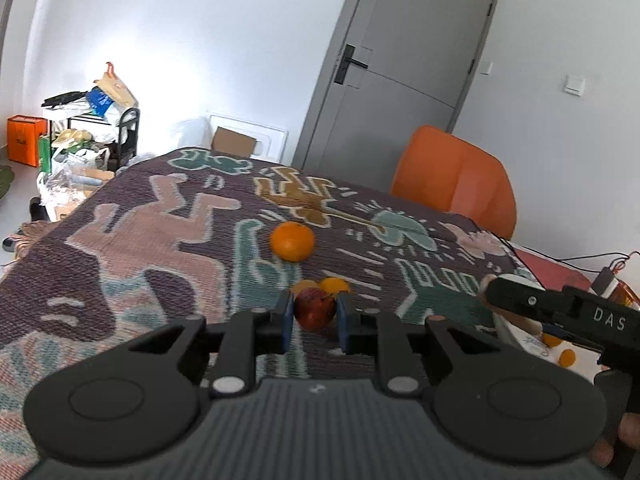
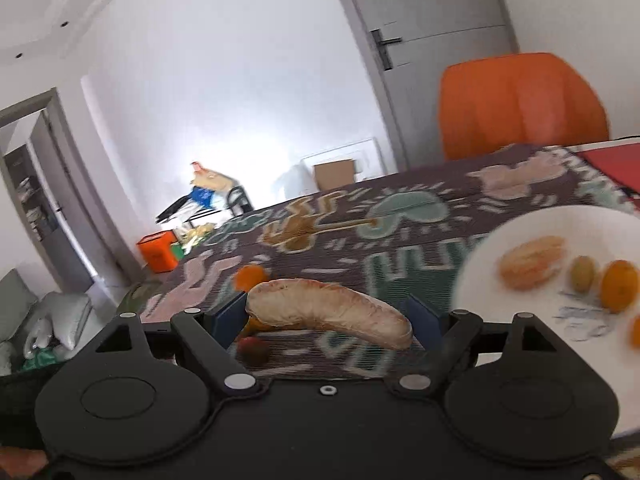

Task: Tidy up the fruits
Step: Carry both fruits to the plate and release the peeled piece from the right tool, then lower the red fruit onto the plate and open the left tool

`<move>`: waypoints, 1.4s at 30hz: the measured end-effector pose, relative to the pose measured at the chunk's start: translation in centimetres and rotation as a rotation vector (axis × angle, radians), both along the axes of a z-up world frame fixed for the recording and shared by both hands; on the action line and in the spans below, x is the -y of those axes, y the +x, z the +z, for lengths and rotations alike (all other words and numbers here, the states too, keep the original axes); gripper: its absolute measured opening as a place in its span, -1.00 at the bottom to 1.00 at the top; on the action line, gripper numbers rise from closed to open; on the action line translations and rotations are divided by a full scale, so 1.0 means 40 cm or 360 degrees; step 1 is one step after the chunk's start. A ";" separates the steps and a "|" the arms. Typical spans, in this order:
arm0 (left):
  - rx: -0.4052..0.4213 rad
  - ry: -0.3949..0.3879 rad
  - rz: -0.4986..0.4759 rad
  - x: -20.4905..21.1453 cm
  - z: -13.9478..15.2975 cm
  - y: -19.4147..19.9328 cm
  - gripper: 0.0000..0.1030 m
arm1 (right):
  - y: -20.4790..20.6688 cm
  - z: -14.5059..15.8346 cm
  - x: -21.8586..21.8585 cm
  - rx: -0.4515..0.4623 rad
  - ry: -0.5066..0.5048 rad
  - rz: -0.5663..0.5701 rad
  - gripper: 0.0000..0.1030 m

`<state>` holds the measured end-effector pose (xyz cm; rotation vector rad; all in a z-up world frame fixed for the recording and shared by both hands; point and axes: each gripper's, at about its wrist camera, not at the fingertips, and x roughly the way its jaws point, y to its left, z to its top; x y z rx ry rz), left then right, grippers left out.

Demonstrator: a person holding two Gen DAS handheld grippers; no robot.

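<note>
left gripper (image 1: 312, 320): clenched, empty; red apple (image 1: 315, 309) seen beyond it at 12 o'clock | right gripper (image 2: 326, 320): long pale fruit (image 2: 328, 316) grasped crosswise | white plate (image 2: 520, 224) lies at 2 o'clock | risk: overhanging fruit could be pivoted loose and dropped short of plate

Blurred white plate (image 2: 520, 216), cut off right

White capital letters "DAS" stand on the side of the black plastic right gripper (image 1: 560, 312); nothing else is legible.
</note>
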<state>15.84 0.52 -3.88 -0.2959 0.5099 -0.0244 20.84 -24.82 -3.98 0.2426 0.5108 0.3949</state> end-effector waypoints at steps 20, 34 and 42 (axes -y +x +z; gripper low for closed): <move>0.0021 0.0027 -0.0193 0.151 0.020 -0.013 -0.60 | -0.082 -0.054 0.245 -0.0036 -0.0063 -0.0353 0.68; 0.0024 0.0088 -0.0358 0.277 0.034 0.015 -0.60 | -0.129 -0.062 0.308 0.0016 0.0008 -0.0375 0.67; 0.0036 0.0107 -0.0454 0.348 0.046 0.038 -0.60 | -0.150 -0.052 0.335 0.0035 0.0046 -0.0370 0.67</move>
